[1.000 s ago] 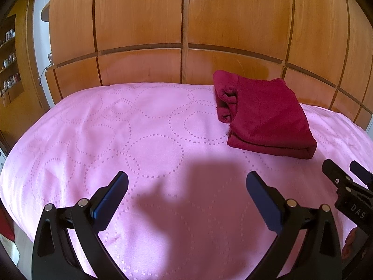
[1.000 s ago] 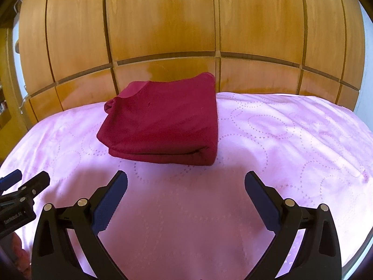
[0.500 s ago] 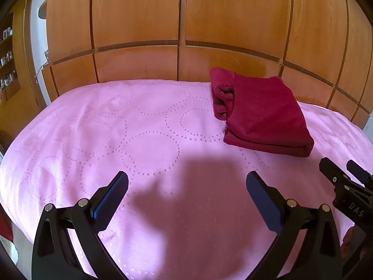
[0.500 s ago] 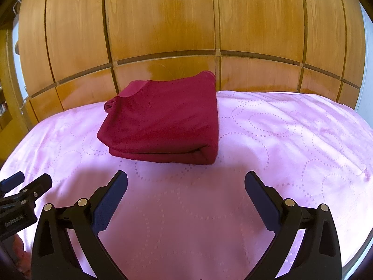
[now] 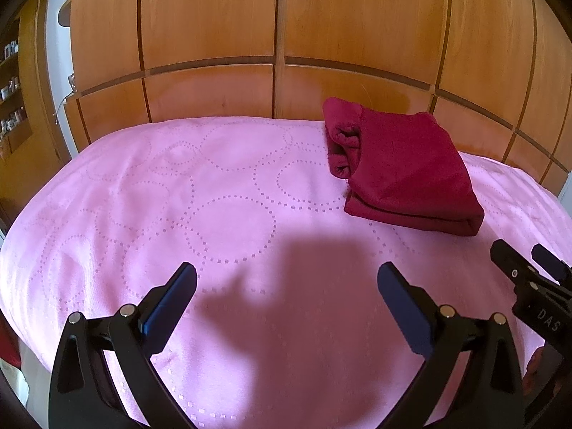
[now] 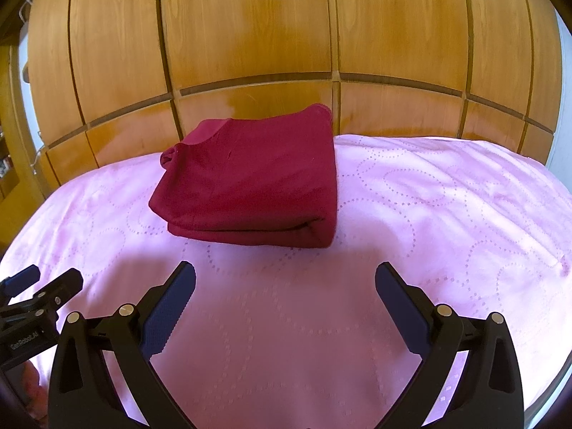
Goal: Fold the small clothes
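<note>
A dark red garment [image 5: 404, 168] lies folded in a compact rectangle on the pink bedspread [image 5: 221, 214], near the wooden wall. In the right wrist view the garment [image 6: 250, 186] sits straight ahead on the bedspread [image 6: 447, 214]. My left gripper [image 5: 286, 286] is open and empty, above the bedspread, to the left of and nearer than the garment. My right gripper [image 6: 285, 284] is open and empty, just short of the garment's near fold. Each gripper shows at the edge of the other's view: the right one [image 5: 525, 268], the left one [image 6: 39, 282].
A wooden panelled wall [image 5: 279, 35] rises right behind the bed. Shelves with small items [image 5: 10, 82] stand at the far left. The bed's edge curves away at the left and right.
Both grippers have drawn back and risen slightly, so the garment sits a little further off. The garment has not moved, and both grippers stay open.
</note>
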Demonstrator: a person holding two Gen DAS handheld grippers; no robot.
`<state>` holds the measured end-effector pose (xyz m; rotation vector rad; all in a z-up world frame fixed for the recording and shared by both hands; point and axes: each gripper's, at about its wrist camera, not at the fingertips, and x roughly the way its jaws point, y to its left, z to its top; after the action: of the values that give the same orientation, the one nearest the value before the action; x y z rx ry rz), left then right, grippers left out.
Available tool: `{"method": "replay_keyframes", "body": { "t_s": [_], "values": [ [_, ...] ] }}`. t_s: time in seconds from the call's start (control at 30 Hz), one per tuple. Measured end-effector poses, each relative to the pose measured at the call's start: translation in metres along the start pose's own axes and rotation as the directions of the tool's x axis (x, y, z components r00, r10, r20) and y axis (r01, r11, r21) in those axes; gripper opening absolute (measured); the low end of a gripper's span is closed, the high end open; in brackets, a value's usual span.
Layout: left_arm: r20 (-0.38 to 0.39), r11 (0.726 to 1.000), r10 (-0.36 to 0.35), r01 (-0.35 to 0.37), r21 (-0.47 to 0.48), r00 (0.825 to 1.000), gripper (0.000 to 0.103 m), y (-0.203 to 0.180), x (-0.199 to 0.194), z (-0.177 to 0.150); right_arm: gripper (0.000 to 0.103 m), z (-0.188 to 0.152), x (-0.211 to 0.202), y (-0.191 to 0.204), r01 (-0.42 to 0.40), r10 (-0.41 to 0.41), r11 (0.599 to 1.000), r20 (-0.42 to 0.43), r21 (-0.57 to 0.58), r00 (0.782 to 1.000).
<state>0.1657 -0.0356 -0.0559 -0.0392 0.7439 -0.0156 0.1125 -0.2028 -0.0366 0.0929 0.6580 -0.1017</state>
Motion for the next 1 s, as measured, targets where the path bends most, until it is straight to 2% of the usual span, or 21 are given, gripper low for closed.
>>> {"method": "replay_keyframes", "body": {
  "t_s": [1.0],
  "values": [
    [-0.092, 1.0, 0.001, -0.001, -0.002, 0.996, 0.101, -0.001, 0.024, -0.003, 0.1, -0.005, 0.008, -0.006, -0.005, 0.006, 1.0, -0.025, 0.024, 1.0]
  ]
}}
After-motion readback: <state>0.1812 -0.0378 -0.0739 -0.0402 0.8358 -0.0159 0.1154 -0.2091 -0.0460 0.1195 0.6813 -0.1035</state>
